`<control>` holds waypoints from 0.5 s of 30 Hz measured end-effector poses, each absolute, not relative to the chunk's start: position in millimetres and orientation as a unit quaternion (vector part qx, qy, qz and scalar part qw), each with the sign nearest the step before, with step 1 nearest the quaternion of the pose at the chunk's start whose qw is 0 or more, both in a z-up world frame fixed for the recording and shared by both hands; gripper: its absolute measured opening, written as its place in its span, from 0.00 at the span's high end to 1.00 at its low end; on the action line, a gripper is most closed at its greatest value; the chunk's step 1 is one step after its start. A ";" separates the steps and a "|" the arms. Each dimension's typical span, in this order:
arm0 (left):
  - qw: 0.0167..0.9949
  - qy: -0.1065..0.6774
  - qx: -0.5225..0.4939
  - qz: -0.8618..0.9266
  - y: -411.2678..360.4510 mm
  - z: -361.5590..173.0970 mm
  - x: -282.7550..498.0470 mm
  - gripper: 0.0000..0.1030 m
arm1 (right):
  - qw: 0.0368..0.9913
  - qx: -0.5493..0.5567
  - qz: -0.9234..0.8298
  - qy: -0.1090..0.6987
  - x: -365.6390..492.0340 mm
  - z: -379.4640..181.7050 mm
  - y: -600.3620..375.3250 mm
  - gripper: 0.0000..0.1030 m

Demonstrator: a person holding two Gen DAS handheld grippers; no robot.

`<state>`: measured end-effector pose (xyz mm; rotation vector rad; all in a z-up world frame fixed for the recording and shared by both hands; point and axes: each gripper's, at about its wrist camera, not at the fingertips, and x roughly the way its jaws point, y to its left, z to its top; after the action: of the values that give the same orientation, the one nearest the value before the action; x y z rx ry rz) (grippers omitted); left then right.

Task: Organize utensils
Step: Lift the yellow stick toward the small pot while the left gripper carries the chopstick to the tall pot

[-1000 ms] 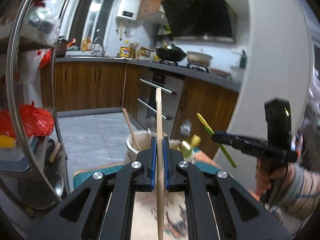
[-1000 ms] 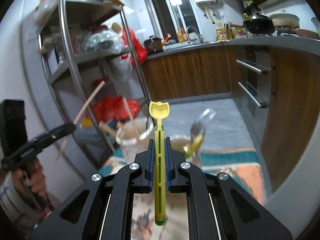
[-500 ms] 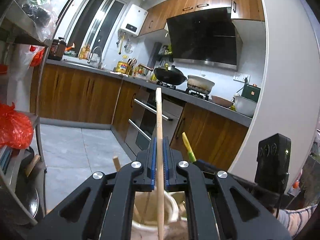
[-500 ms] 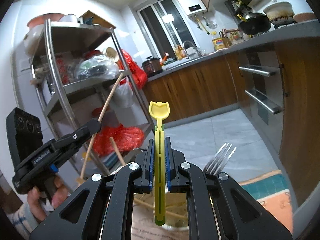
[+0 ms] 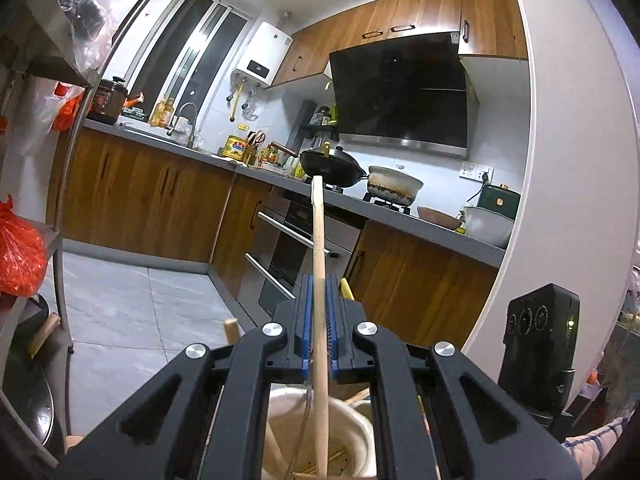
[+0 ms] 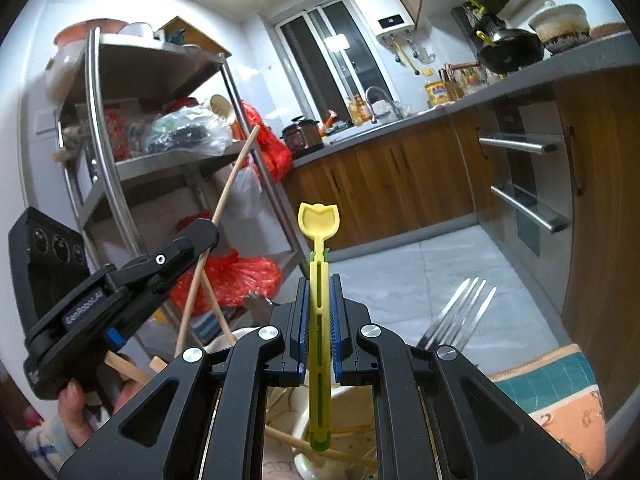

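Both grippers have closed in over the white cup (image 5: 320,436): left gripper (image 5: 319,320) clenched on a wooden stick (image 5: 318,264), right gripper (image 6: 319,320) clamped on a yellow utensil (image 6: 319,308), its lower end above the neighbouring holder. Lowering each straight before letting go should avoid tipping the cup.

The left gripper (image 5: 319,328) holds a wooden stick (image 5: 319,280) upright between its jaws, its lower end inside the cup (image 5: 352,432) below. The right gripper (image 6: 319,332) stands to its right, clamping a slotted utensil (image 6: 319,320) over a second cup (image 6: 316,464), apparently just beside the first. A fork (image 6: 460,316) rises right of the right gripper. A metal shelf rack (image 6: 120,168) stands behind the left gripper; the kitchen counter (image 5: 280,184) runs along the far side, a wok (image 5: 332,164) on it
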<state>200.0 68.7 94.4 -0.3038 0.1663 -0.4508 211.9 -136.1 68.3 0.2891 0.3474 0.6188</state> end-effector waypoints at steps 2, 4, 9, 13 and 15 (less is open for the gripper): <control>0.960 0.084 -0.148 -0.224 73.0 90.2 197.8 0.94 | 0.929 0.136 0.300 0.168 210.8 65.5 -133.6 0.89; 0.959 0.086 -0.149 -0.225 77.0 87.5 195.4 0.94 | 0.932 0.130 0.298 0.162 208.5 64.7 -133.2 0.89; 0.959 0.078 -0.158 -0.223 84.2 89.5 192.0 0.94 | 0.934 0.128 0.295 0.157 206.5 65.5 -132.7 0.89; 0.958 0.068 -0.158 -0.228 79.2 91.6 196.4 0.94 | 0.933 0.134 0.296 0.156 206.6 65.2 -132.6 0.89; 0.958 0.069 -0.156 -0.230 74.4 89.8 200.4 0.94 | 0.933 0.135 0.295 0.155 206.0 65.3 -133.4 0.89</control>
<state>200.4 74.4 89.8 -0.3168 0.1393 -0.4655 206.0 -133.4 65.3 0.2758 0.3174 0.6044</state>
